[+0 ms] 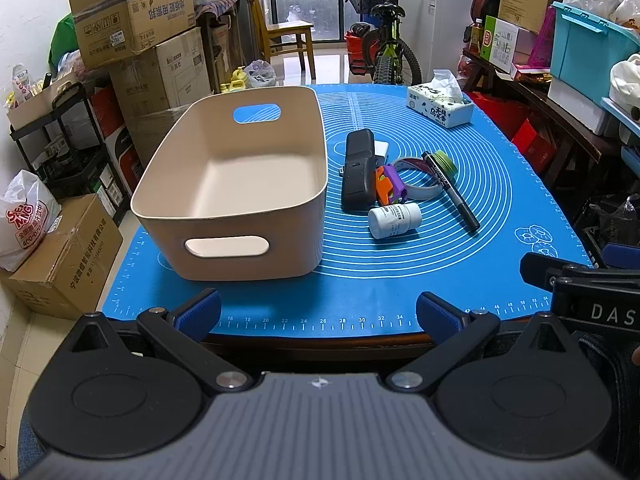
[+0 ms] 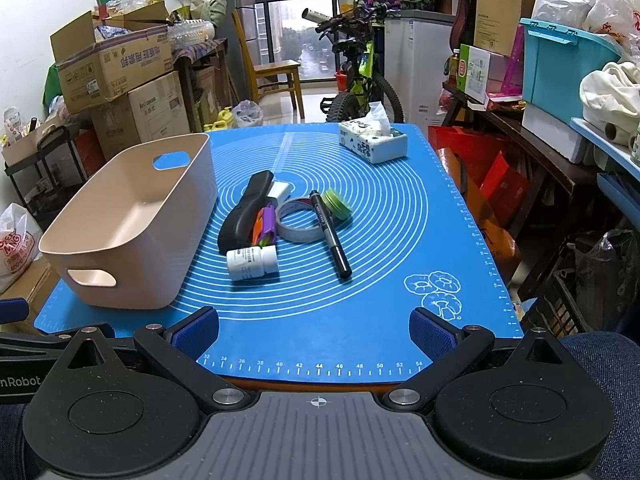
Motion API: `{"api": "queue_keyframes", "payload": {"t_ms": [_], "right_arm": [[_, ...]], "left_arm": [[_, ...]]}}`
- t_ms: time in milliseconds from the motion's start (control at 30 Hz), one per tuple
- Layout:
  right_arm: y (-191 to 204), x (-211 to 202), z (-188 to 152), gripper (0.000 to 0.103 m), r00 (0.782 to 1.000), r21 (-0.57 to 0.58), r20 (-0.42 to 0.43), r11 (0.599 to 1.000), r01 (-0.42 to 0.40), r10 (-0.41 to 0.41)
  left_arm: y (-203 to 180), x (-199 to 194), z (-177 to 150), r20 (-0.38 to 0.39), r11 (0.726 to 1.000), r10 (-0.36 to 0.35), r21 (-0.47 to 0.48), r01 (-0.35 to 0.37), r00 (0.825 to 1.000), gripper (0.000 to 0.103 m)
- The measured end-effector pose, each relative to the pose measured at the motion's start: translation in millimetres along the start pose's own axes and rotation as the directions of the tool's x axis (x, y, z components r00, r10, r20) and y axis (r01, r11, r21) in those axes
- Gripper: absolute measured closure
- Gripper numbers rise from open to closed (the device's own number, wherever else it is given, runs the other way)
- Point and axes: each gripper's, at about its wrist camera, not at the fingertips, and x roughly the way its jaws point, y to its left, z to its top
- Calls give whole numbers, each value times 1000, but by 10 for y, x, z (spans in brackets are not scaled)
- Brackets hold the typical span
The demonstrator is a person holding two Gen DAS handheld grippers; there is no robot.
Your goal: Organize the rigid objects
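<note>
- Your left gripper [image 1: 318, 312] hovers at the near edge of the blue mat [image 1: 400, 280], its blue-padded fingers [image 1: 200, 312] spread wide apart with nothing between them.
- Your right gripper [image 2: 314, 330] sits at the same near edge, just to the right of the left one; its fingers [image 2: 430, 330] are likewise spread apart and empty.
- The beige bin [image 1: 232, 184] stands on the left half of the mat, ahead and slightly left of your left gripper, upright and with nothing visible inside.
- The cluster of small objects lies right of the bin, farther out than both grippers and apart from them.
- Nearest to you lies a white pill bottle [image 2: 252, 263] on its side.
- Just beyond it, a black handheld device [image 2: 244, 216] lies lengthwise, close to the bin's right wall, with an orange-and-purple item [image 2: 264, 228] touching its right side.
- A small white block [image 2: 280, 191] sits at the far end of the black device.
- A roll of tape [image 2: 298, 224] lies flat right of the orange-and-purple item; a black marker [image 2: 330, 236] lies across its right edge, pointing near-right.
- A green roll [image 2: 337, 203] rests just right of the marker's far end.
- A tissue pack [image 2: 372, 140] stands at the far right of the mat, well apart from the cluster.
</note>
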Motion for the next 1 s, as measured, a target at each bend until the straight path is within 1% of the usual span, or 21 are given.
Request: {"api": "queue_keyframes", "payload": {"t_ms": [400, 567, 667, 767, 900, 1000], "right_arm": [[10, -9, 7, 3, 1000, 6, 1, 1000, 1, -1], [15, -21, 27, 3, 1000, 8, 3, 1000, -1, 1], [10, -23, 74, 3, 1000, 18, -1, 1000, -9, 9], [34, -48, 185, 3, 1000, 16, 6, 1000, -15, 15], [68, -51, 324, 3, 1000, 4, 27, 1000, -13, 13], [69, 3, 434, 3, 999, 8, 36, 1000, -11, 11]], "left_arm": [[10, -5, 17, 0, 1000, 10, 2, -10, 1000, 1], [56, -28, 78, -2, 1000, -5, 1, 5, 1000, 1], [86, -54, 152, 8, 1000, -26, 6, 26, 1000, 1], [130, -76, 263, 23, 999, -33, 10, 33, 999, 1], [233, -50, 440, 17, 999, -49, -2, 49, 999, 1], [338, -18, 570, 25, 999, -38, -21, 38, 999, 1]]}}
